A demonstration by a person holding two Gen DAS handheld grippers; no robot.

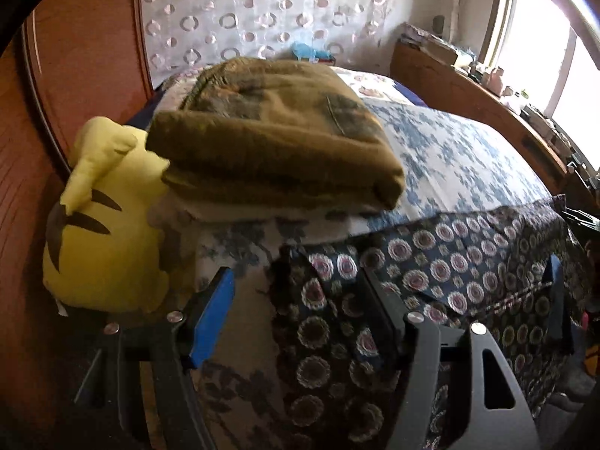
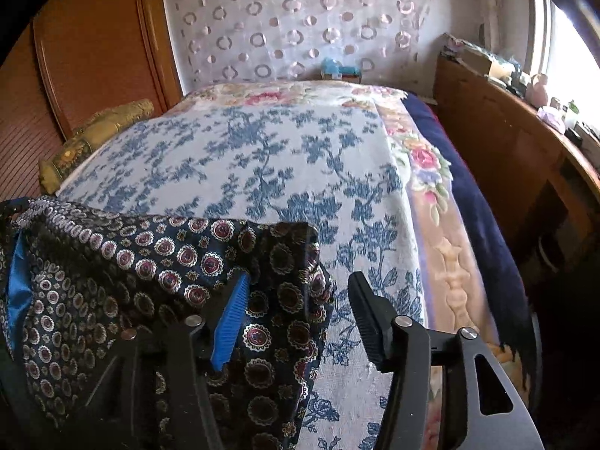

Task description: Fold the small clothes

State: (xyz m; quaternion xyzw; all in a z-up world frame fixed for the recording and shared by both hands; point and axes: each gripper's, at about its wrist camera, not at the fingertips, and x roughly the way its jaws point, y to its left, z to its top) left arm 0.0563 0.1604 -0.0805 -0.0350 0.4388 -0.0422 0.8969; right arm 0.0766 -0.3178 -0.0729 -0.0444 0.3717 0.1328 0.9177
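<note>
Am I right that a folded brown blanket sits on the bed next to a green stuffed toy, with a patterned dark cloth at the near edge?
Nearly. The stuffed toy is yellow with dark stripes, not green, as the left wrist view shows. The folded brown blanket does sit beside it on the bed, with the patterned dark cloth at the near edge.

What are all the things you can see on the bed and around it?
Patterned cloth: one, dark navy with round medallions, at the near edge of the bed, draped down.
Folded blanket: one, olive brown, stacked on the bed's left side.
Plush toy: one, yellow with dark stripes, left of the blanket.
Bedspread: one, white with blue flowers, covering the bed.
Curtain: one, pale with ring shapes, behind the bed.
Wooden shelf: one, brown, right of the bed, cluttered on top.
Left gripper: one, black with blue pad, open above the cloth.
Right gripper: one, same colours, open at the cloth's edge.
</note>
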